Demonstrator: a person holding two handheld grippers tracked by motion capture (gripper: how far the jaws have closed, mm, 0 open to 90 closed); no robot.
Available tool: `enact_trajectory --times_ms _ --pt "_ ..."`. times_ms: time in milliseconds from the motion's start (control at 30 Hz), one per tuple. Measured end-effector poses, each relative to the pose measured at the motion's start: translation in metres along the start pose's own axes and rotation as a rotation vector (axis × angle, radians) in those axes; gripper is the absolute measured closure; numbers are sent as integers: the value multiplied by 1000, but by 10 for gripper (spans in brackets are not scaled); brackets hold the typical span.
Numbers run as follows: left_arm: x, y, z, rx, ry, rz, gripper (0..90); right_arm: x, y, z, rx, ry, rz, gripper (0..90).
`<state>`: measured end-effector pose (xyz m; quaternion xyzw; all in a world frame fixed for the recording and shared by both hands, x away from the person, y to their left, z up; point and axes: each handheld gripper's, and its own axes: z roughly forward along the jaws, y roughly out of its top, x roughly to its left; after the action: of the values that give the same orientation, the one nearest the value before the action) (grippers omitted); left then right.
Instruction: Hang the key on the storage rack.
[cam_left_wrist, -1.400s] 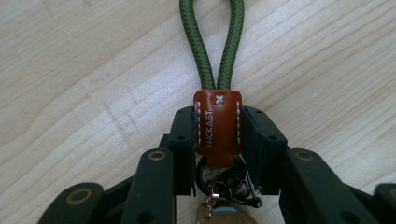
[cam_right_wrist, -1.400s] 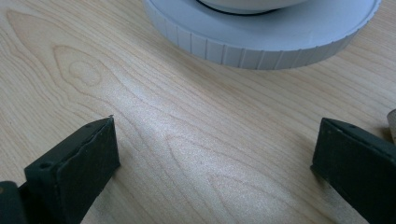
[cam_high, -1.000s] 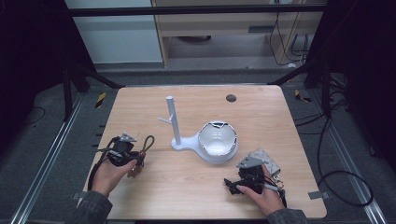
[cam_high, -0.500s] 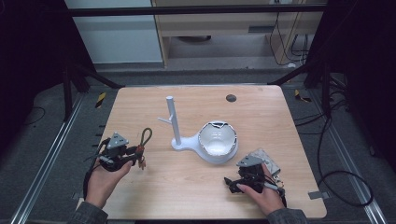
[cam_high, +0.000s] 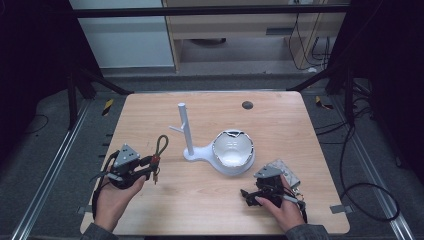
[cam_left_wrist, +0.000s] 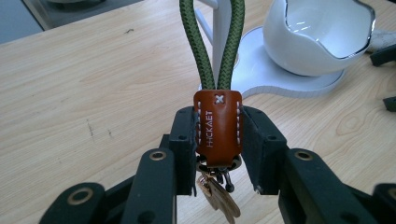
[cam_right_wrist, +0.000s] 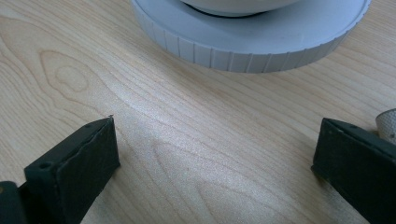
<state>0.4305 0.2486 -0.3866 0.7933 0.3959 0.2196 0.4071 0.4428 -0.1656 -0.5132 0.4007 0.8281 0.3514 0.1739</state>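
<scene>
Left hand-held gripper (cam_high: 150, 163) raised, jaws clamped, right hand-held gripper (cam_high: 246, 194) low, jaws spread wide

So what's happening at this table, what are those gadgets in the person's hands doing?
A person is working at a wooden table with a hand-held tool in each hand. The left tool is clamped on the brown leather tab of a keychain, its green cord loop pointing toward a white stand with a peg post and a bowl-shaped dish. Keys hang below the tab. The right tool rests open and empty on the table beside the stand's round base.
</scene>
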Motion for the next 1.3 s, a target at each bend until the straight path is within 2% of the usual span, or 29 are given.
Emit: enact_trajectory --times_ms 533,700,967,1100,1300 --pt "-22 18 -3 -90 -33 17 661 0 0 0 1 0 1 2" --pt "-26 25 -3 -124 -41 8 661 0 0 0 0 0 0 2" --pt "-27 34 3 -122 -38 10 661 0 0 0 0 -1 1 2" --pt "-28 38 7 -113 -38 23 661 0 0 0 0 -1 1 2" --pt "-26 41 15 -102 -37 10 661 0 0 0 0 -1 1 2"
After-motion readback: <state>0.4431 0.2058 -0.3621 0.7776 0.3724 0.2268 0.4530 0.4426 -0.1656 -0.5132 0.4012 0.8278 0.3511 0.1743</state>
